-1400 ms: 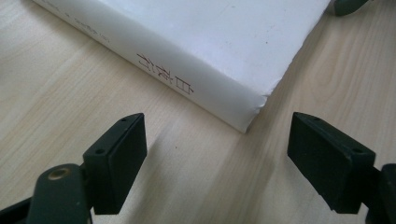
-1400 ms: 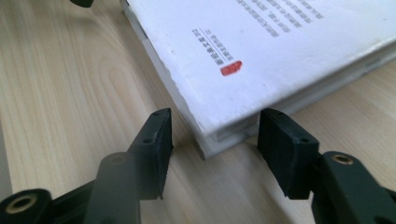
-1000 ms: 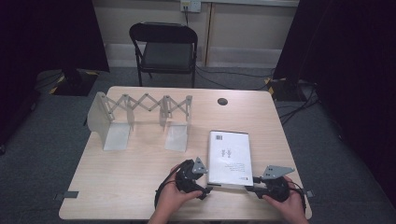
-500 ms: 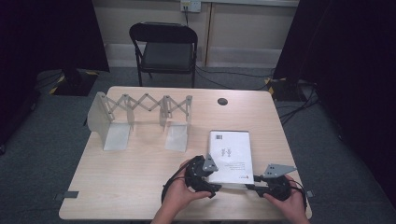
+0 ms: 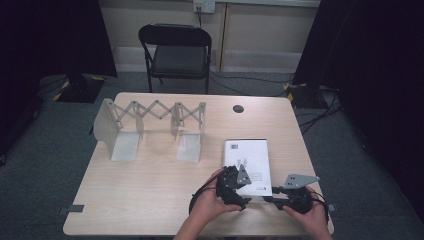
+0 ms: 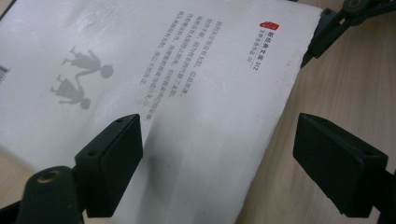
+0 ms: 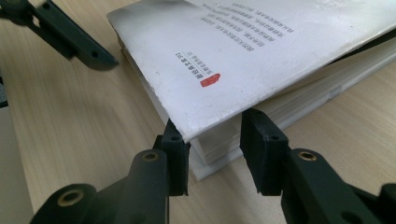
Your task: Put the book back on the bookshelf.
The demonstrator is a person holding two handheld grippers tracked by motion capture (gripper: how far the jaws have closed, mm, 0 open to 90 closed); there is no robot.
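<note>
Lying flat near the bench's (image 5: 150, 200) front right edge, the white book (image 5: 249, 157) has its back cover up. Your right tongs (image 7: 212, 149) sit at its near corner, jaws narrow, straddling the lifted cover and upper pages; actual pressing cannot be told. Your left tongs (image 6: 219, 154) hover wide open above the cover's lower edge, holding nothing. An expanding rack (image 5: 155, 120) stands well apart, far left.

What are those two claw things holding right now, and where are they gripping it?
The right gripper pinches the white book by its near corner, lifting the cover and some pages. The left gripper hangs open above the cover, holding nothing.
</note>
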